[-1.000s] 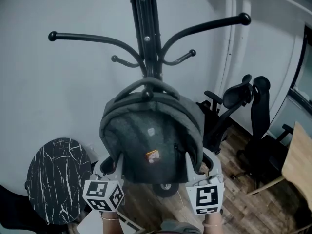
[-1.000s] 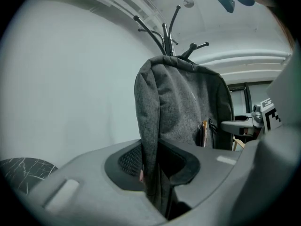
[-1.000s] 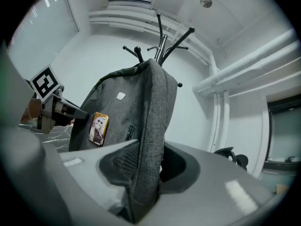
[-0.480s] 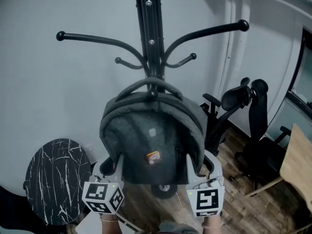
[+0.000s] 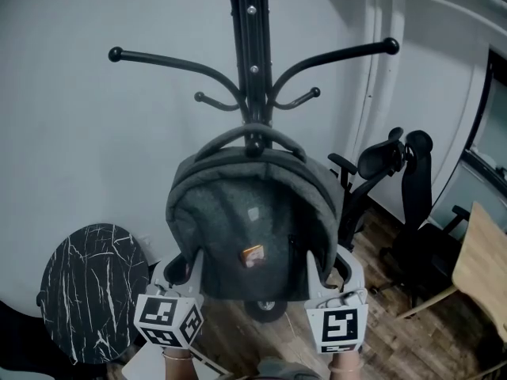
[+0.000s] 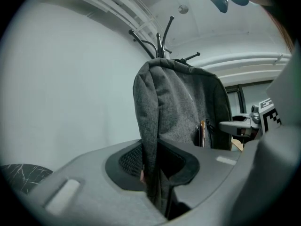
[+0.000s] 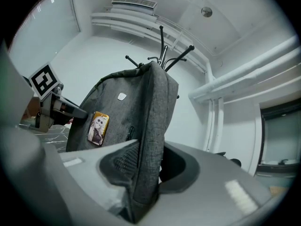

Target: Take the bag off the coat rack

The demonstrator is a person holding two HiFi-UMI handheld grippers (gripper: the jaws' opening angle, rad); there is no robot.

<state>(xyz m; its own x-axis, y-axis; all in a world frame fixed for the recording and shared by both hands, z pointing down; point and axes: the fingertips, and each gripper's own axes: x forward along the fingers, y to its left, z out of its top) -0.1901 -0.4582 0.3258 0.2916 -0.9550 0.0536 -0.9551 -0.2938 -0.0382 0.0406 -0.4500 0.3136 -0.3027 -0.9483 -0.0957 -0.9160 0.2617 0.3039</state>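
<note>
A grey backpack (image 5: 249, 228) hangs against the black coat rack (image 5: 252, 46), its top handle (image 5: 252, 135) looped at the pole below the curved hooks. My left gripper (image 5: 186, 266) is shut on the bag's lower left edge, and my right gripper (image 5: 329, 264) is shut on its lower right edge. In the left gripper view the bag's fabric edge (image 6: 149, 140) stands pinched between the jaws of the left gripper (image 6: 155, 173). The right gripper view shows the bag (image 7: 127, 117), with a small picture badge (image 7: 98, 127), and its side seam clamped in the right gripper (image 7: 148, 173).
A round black marble side table (image 5: 95, 291) stands at lower left. Black office chairs (image 5: 404, 196) and a wooden table corner (image 5: 483, 260) are at right, on a wood floor. A white wall is behind the rack.
The head view has shifted, so the rack sits further right in the picture. The bag's handle looks slightly higher against the pole. Both grippers still grip the bag's sides.
</note>
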